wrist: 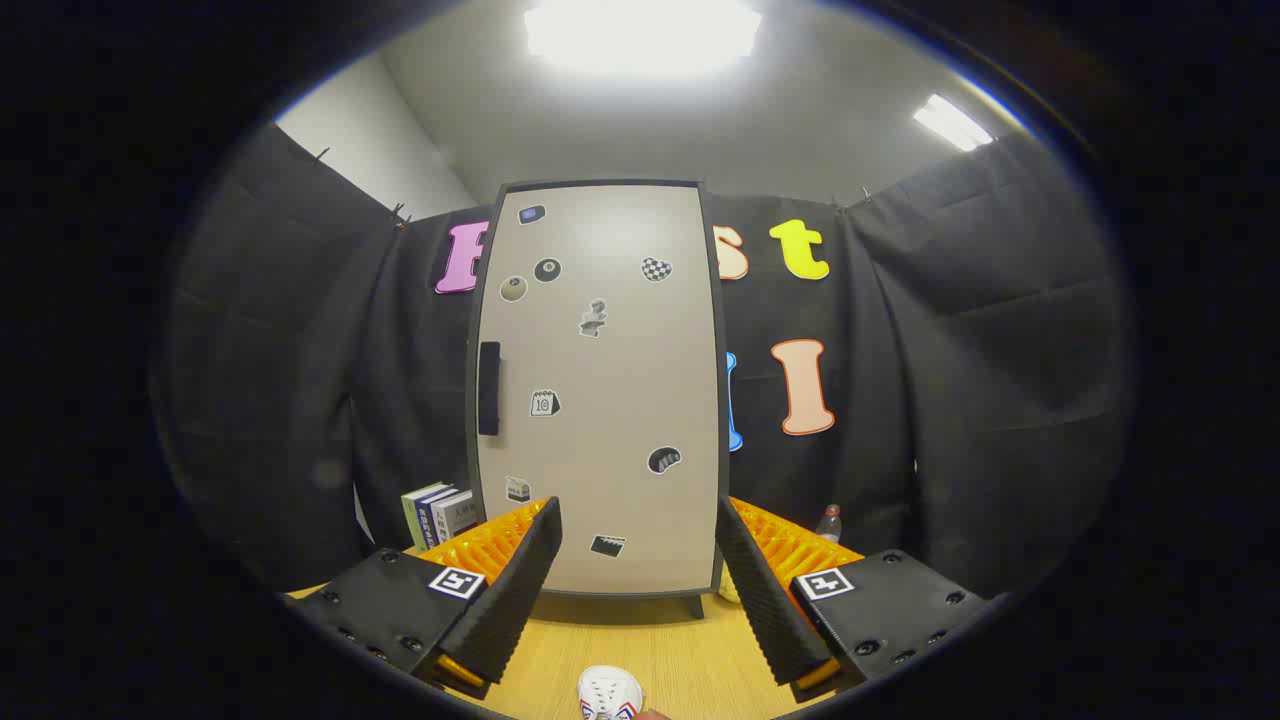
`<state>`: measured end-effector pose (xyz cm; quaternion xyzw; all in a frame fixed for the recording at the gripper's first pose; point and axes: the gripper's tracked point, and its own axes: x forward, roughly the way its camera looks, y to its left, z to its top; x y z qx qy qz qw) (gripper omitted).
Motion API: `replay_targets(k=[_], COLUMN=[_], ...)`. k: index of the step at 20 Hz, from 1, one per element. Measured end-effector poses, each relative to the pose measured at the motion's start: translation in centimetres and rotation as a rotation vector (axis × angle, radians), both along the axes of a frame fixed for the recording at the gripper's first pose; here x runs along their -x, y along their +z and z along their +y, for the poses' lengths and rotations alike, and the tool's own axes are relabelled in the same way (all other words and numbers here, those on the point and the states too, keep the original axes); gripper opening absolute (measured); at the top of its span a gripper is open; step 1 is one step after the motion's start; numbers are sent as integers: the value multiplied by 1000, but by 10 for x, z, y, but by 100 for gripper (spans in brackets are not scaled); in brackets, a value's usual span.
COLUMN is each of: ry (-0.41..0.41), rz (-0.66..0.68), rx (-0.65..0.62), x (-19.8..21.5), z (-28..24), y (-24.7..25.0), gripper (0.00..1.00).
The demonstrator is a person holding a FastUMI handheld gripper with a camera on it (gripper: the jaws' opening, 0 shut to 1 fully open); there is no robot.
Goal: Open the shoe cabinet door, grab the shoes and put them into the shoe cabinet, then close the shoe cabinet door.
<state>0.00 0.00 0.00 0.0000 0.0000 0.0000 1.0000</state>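
Beige and smooth, the sticker-dotted shoe cabinet door [610, 400] stands closed on the wooden table [560, 660], its black handle [489, 388] left. The gripper [638, 585] holds ribbed black fingers [520, 590] spread, empty. A white shoe [610, 695] lies between them, below.

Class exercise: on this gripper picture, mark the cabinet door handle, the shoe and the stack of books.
door handle [488, 388]: gripper view, middle of the dark vertical bar on the closed door.
shoe [609, 693]: gripper view, white toe on the table, between the open hand-held gripper [637, 560] fingers.
books [438, 513]: gripper view, upright spines left of the cabinet.
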Motion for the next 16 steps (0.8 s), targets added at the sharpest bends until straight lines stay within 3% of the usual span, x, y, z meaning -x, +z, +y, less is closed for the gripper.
replay_targets(k=[16], ry=[14], rz=[-6], rx=[42], x=[3], z=[10], y=[2], gripper=[97])
